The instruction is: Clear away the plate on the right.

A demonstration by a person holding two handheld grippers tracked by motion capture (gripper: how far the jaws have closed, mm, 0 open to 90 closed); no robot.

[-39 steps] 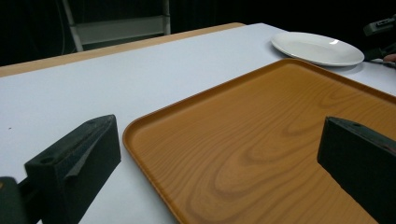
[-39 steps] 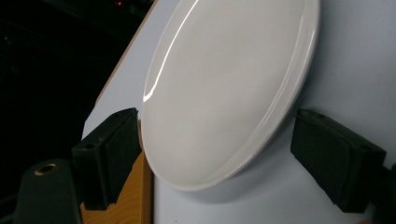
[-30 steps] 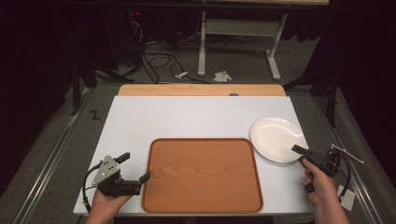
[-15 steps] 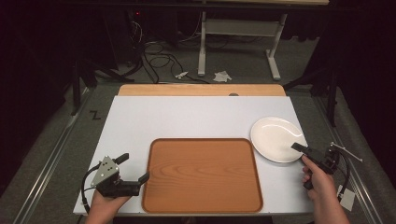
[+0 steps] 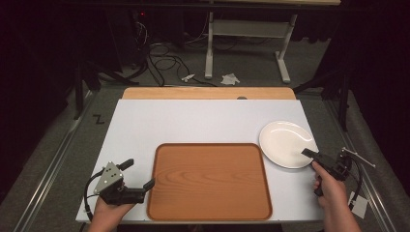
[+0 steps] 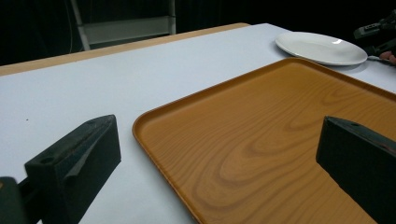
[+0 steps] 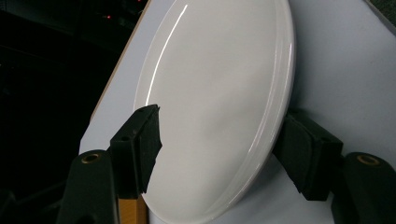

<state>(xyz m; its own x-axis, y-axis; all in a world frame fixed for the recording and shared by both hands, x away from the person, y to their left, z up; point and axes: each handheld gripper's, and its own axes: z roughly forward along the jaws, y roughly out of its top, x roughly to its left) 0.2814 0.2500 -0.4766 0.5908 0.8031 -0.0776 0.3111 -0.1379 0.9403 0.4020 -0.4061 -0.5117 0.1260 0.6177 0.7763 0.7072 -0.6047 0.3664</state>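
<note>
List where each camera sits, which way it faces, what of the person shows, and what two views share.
High view: above the person's side, looking forward and down at the table; both hands and grippers show.
Left gripper view: rides the left gripper, facing across the tray; its two fingers show.
Right gripper view: rides the right gripper, facing the plate; its fingers show.
Shared: the plate shows in all three views.

The left gripper (image 5: 138,175) rests low with jaws spread wide; the right gripper (image 5: 309,155) is rolled sideways, jaws parted.
</note>
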